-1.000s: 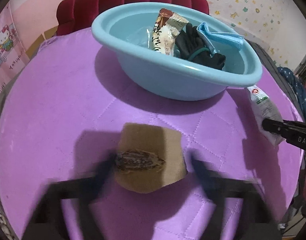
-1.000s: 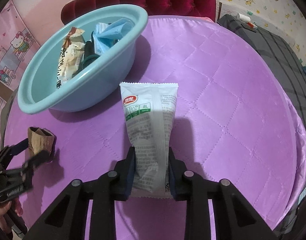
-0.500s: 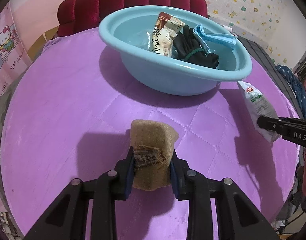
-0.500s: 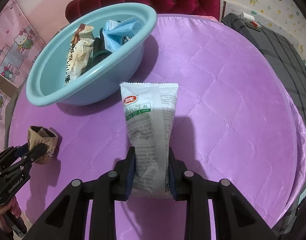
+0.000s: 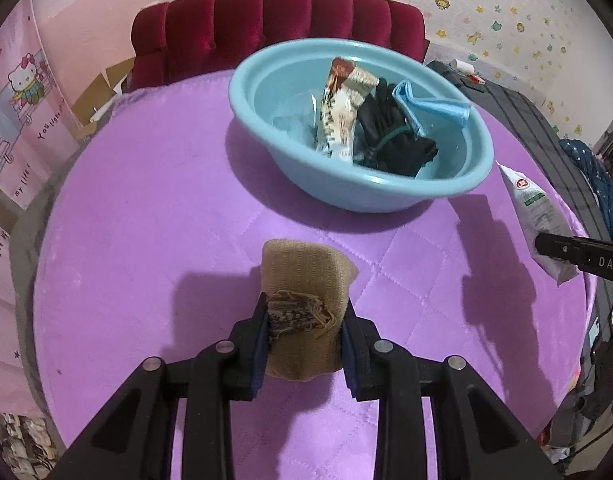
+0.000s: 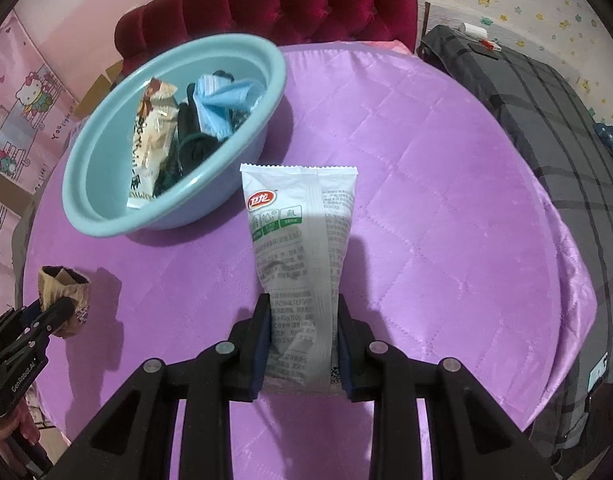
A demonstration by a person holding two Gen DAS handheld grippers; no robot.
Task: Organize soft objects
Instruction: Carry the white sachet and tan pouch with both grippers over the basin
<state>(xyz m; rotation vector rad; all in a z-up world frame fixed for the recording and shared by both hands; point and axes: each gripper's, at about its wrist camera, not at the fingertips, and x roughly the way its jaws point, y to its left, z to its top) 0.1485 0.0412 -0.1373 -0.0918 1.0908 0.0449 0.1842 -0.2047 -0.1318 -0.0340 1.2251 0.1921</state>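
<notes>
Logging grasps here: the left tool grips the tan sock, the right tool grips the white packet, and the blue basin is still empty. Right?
Not quite. The basin is not empty: the left wrist view shows a snack packet, a black glove and a blue mask inside it. The rest holds: the left tool grips the sock, and the right tool grips the white packet.

Light blue basin (image 5: 406, 196). Purple quilted cover (image 5: 146, 216), diamond stitching. Tan sock (image 5: 306, 276). White packet (image 6: 302, 240), red logo, green labels. Black glove (image 5: 390, 140). Dark red tufted headboard (image 5: 274, 28).
</notes>
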